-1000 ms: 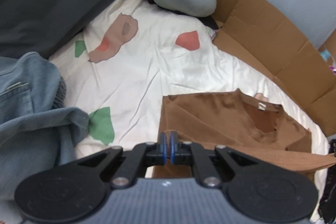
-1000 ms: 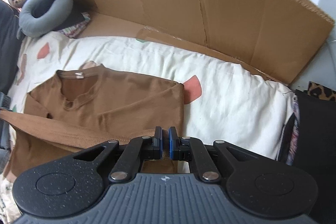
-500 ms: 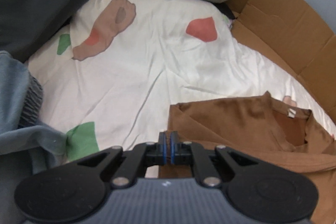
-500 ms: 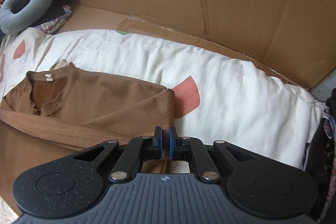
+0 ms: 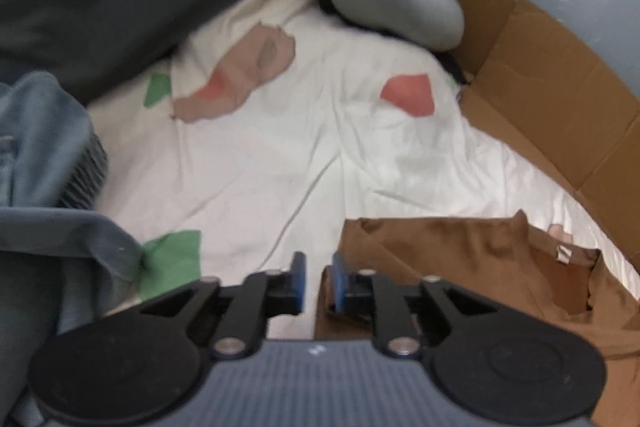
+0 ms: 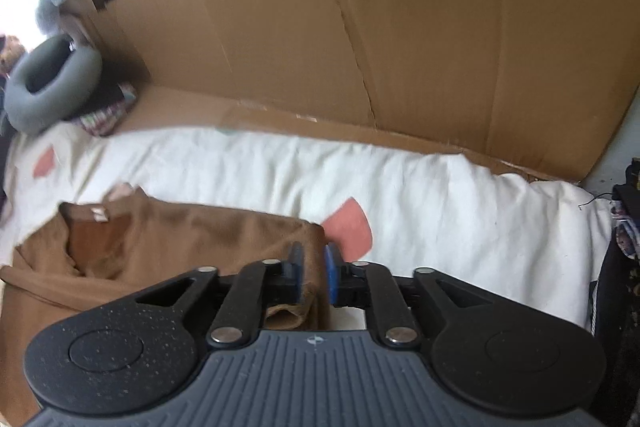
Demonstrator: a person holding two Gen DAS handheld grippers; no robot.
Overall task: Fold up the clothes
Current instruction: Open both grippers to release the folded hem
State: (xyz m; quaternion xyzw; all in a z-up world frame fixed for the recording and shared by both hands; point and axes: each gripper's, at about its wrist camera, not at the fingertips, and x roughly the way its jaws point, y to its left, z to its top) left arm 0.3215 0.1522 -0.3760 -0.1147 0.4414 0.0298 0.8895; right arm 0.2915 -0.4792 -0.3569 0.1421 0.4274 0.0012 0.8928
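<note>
Half a second ago both my grippers were pinched shut on the brown shirt's hem; now both have sprung apart and the cloth has dropped free. My left gripper [image 5: 319, 281] stands released, a gap between its blue pads, and the brown shirt [image 5: 460, 251] lies just ahead and to the right of those fingers, its folded edge touching the right pad's side. My right gripper [image 6: 315, 277] is likewise parted, with the shirt's corner sitting loosely in the gap and the rest spreading left of the fingers. The garment's long axis runs across from one gripper to the other, so each hand is nearest its own end (neither has the advantage). It looks soft and matte, sleeves tucked in, lower part doubled over toward the collar, resting flat on the white sheet [image 5: 280, 155].
</note>
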